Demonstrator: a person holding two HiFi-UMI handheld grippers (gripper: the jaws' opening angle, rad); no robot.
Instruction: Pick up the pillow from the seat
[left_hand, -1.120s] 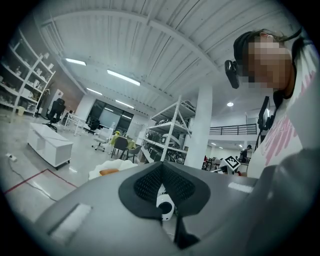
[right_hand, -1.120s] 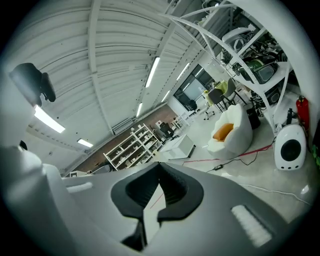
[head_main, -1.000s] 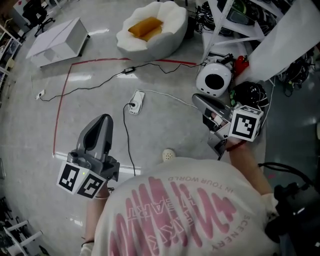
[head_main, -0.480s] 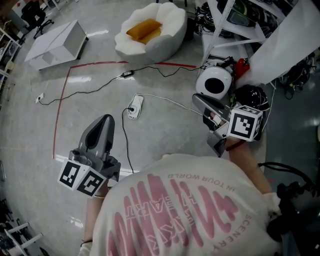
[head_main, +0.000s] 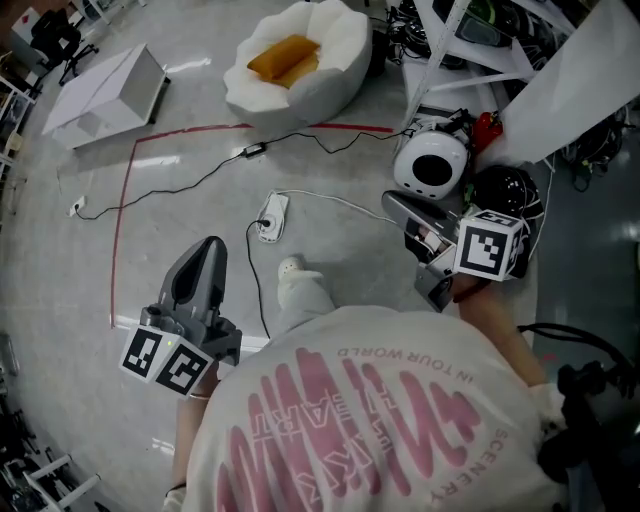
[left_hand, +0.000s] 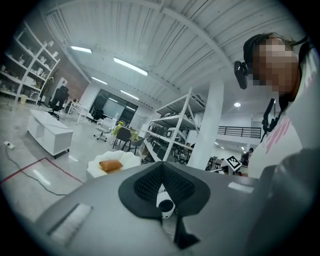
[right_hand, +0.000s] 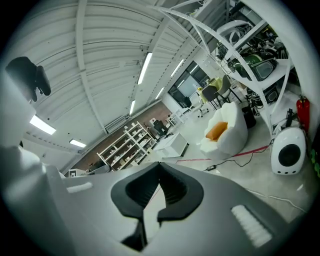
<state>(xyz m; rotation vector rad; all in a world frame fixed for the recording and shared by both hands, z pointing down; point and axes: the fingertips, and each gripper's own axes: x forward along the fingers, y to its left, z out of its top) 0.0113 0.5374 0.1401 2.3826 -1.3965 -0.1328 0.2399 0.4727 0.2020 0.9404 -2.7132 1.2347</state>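
The orange pillow (head_main: 284, 57) lies in a white shell-shaped seat (head_main: 330, 70) on the floor at the top of the head view, far ahead of both grippers. My left gripper (head_main: 212, 246) is at the lower left and my right gripper (head_main: 393, 201) is at the right; both point toward the seat. Each is shut with nothing between its pads. In the left gripper view the pillow (left_hand: 110, 165) and seat (left_hand: 125, 159) show small beyond the left gripper (left_hand: 161, 167). The right gripper view has the pillow (right_hand: 216, 131) in the seat (right_hand: 234, 134), well beyond the right gripper (right_hand: 159, 173).
A round white speaker-like device (head_main: 431, 160) and a shelving rack (head_main: 470, 45) full of gear stand on the right. A white cabinet (head_main: 105, 92) sits at the far left. A red tape line (head_main: 122, 210), cables and a power strip (head_main: 272, 212) cross the floor. The person's foot (head_main: 296, 278) steps between the grippers.
The person's leg and foot have swung forward between the grippers. Both grippers have shifted slightly with the step; their jaws stay shut.
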